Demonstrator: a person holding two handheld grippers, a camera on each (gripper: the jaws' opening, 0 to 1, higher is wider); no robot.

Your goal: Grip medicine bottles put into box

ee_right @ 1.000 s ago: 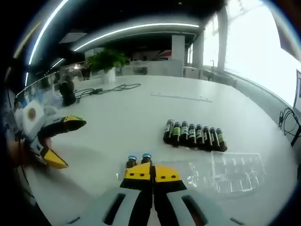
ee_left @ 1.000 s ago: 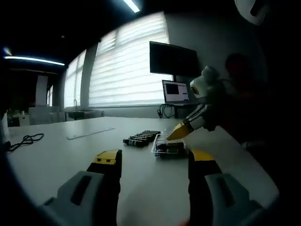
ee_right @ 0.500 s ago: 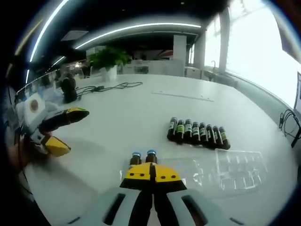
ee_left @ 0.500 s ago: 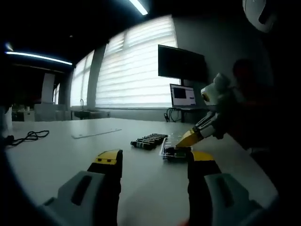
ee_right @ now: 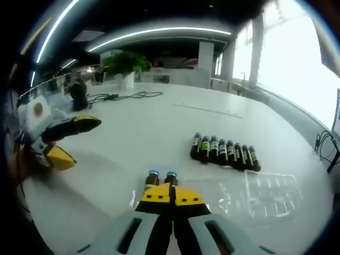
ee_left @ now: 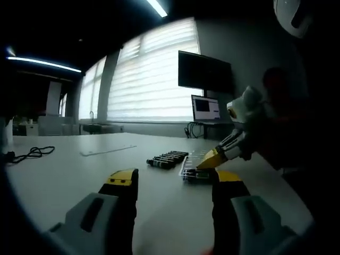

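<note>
On a white table [ee_right: 133, 138], the right gripper [ee_right: 171, 194] hovers, jaws together and empty, over two bottles [ee_right: 161, 178] seated in a clear tray [ee_right: 265, 194]. Seven bottles [ee_right: 226, 151] lie beside it. The left gripper [ee_left: 172, 183] waits, jaws apart. Lowering carelessly could tip the seated bottles.

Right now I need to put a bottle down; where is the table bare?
Bare table lies between the left gripper and the row of bottles. It is crowded where that row meets the clear tray.

Eight medicine bottles [ee_right: 225, 152] in row; two bottles [ee_right: 160, 178] in clear box [ee_right: 249, 194]; one potted plant [ee_right: 125, 68].
</note>
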